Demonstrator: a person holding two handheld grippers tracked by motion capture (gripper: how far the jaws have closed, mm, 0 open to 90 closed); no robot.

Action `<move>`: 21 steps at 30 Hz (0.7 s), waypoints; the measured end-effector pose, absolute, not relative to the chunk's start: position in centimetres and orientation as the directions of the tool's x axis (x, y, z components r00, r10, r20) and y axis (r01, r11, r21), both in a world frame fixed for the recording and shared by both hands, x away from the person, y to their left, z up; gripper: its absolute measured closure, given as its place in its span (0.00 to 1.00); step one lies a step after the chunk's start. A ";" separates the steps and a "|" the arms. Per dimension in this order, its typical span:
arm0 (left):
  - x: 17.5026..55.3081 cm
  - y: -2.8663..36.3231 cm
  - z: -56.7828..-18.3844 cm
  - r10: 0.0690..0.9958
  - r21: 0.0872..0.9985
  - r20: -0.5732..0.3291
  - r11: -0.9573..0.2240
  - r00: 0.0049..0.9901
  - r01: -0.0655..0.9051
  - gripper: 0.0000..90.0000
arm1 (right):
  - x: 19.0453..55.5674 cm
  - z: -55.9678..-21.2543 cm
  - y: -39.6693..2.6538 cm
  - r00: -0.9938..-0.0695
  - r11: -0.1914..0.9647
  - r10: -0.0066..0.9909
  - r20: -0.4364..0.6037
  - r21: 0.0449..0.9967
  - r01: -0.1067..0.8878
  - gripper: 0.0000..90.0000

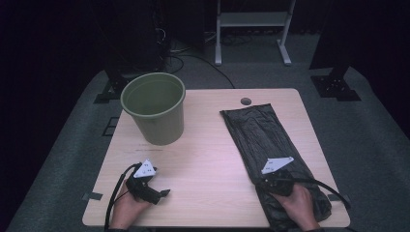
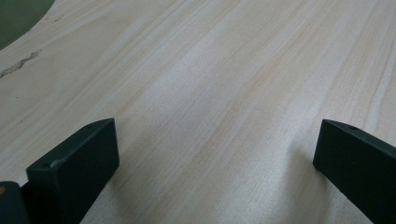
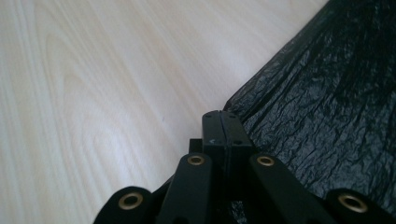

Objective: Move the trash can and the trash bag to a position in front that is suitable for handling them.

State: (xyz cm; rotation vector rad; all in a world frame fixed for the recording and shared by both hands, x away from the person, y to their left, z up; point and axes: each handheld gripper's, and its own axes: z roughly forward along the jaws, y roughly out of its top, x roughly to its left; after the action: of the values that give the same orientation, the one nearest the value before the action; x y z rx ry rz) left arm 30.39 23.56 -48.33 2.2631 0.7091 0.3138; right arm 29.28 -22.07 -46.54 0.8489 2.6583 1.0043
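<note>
Lying flat on the right half of the counter [image 1: 208,159], the black plastic bag [image 1: 261,135] reached from the far edge to the near edge. The right gripper [image 3: 223,122] sat at the bag's left edge, jaws fully closed; whether they pinched the film could not be told. The left gripper [image 2: 215,154] stood wide open over bare counter, near the green bucket [image 1: 154,108].

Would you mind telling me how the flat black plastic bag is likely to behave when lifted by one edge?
The flat black plastic bag looks thin and crinkled, so it will probably droop limply. It seems light, and its glossy film may slip.
</note>
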 end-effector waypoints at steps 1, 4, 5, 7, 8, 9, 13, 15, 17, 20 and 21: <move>30.4 23.6 -48.3 0.575 0.712 0.013 -0.579 0.818 0.396 0.00 | 29.1 -46.6 -22.3 -0.820 0.606 0.571 0.037 0.654 0.452 0.98; 30.4 23.6 -48.3 0.575 0.712 0.013 -0.580 0.818 0.396 0.00 | 28.9 -46.1 -22.9 -0.813 0.574 0.581 0.042 0.687 0.446 0.81; 30.4 23.6 -48.3 0.575 0.712 0.013 -0.580 0.818 0.396 0.00 | 28.9 -46.1 -22.9 -0.813 0.574 0.581 0.042 0.687 0.446 0.81; 30.4 23.6 -48.3 0.575 0.712 0.013 -0.580 0.818 0.396 0.00 | 29.3 -45.4 -22.9 -0.803 0.551 0.595 0.030 0.712 0.435 0.62; 30.4 23.6 -48.3 0.575 0.712 0.013 -0.580 0.818 0.396 0.00 | 29.6 -45.3 -22.9 -0.799 0.543 0.600 0.036 0.716 0.440 0.57; 30.4 23.6 -48.3 0.575 0.711 0.013 -0.580 0.818 0.397 0.00 | 30.0 -45.2 -23.0 -0.789 0.529 0.613 0.037 0.723 0.445 0.49; 30.4 23.6 -48.3 0.575 0.712 0.012 -0.580 0.818 0.396 0.00 | 31.4 -45.4 -23.1 -0.750 0.506 0.661 0.015 0.729 0.461 0.26; 30.4 23.6 -48.3 0.574 0.711 0.012 -0.580 0.819 0.396 0.00 | 32.3 -45.8 -23.1 -0.727 0.503 0.687 0.002 0.721 0.477 0.14; 30.4 23.6 -48.3 0.574 0.711 0.012 -0.581 0.819 0.396 0.00 | 33.2 -46.6 -22.8 -0.685 0.510 0.726 -0.049 0.706 0.490 0.11; 30.4 23.6 -48.3 0.574 0.711 0.013 -0.581 0.819 0.396 0.00 | 33.8 -47.3 -22.7 -0.674 0.526 0.735 -0.072 0.688 0.500 0.10; 30.4 23.6 -48.3 0.574 0.711 0.013 -0.581 0.819 0.396 0.00 | 33.8 -47.3 -22.7 -0.674 0.526 0.735 -0.072 0.688 0.500 0.10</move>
State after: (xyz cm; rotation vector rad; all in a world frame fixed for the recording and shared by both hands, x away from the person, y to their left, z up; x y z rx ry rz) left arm 30.41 23.56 -48.32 2.2639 0.7075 0.3129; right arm 33.81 -22.74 -47.28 1.0210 2.4156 0.9223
